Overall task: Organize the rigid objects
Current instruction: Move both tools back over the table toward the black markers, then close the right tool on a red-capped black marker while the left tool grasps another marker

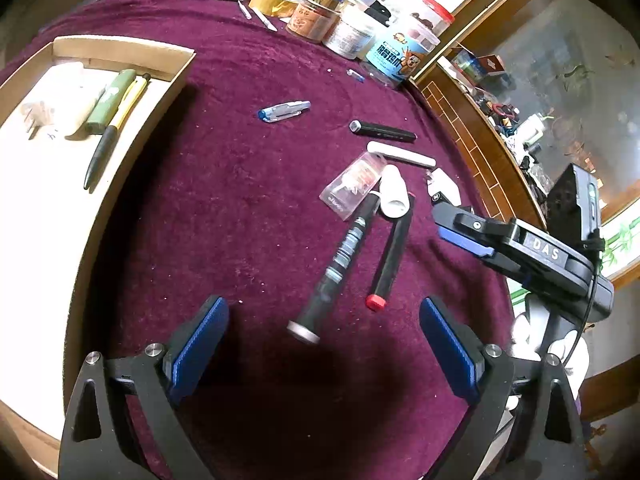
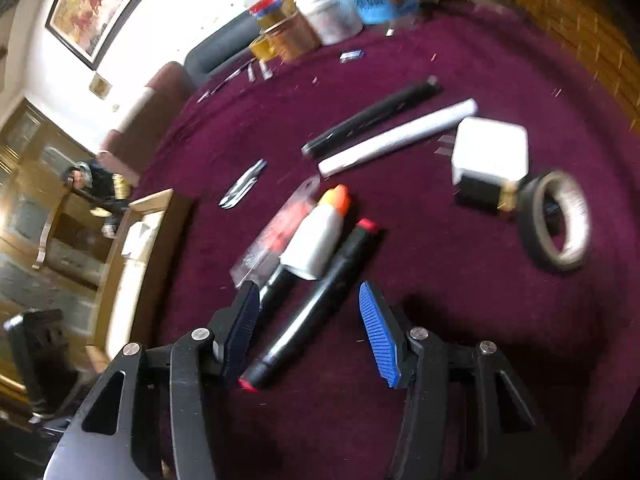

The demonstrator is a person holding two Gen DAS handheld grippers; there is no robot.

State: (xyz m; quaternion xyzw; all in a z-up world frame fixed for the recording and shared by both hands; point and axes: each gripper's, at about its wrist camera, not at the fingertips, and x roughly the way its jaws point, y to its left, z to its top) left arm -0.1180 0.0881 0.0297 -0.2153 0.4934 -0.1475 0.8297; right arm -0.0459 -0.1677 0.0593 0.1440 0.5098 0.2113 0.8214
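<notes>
- Desk under a maroon plush cloth (image 1: pixel 248 184), and a shallow cardboard tray (image 1: pixel 120 54) on its left side already has a few pens in it.
- Right tongs (image 2: pixel 310 334) sit half open with nothing gripped, straddling the black marker with red end caps (image 2: pixel 316 304); its long axis runs straight out between the pads, so the right hand's nearest.
- Left tongs (image 1: pixel 324 356) gape wide, empty, just short of the dark grey-capped pen (image 1: pixel 336 270).
</notes>
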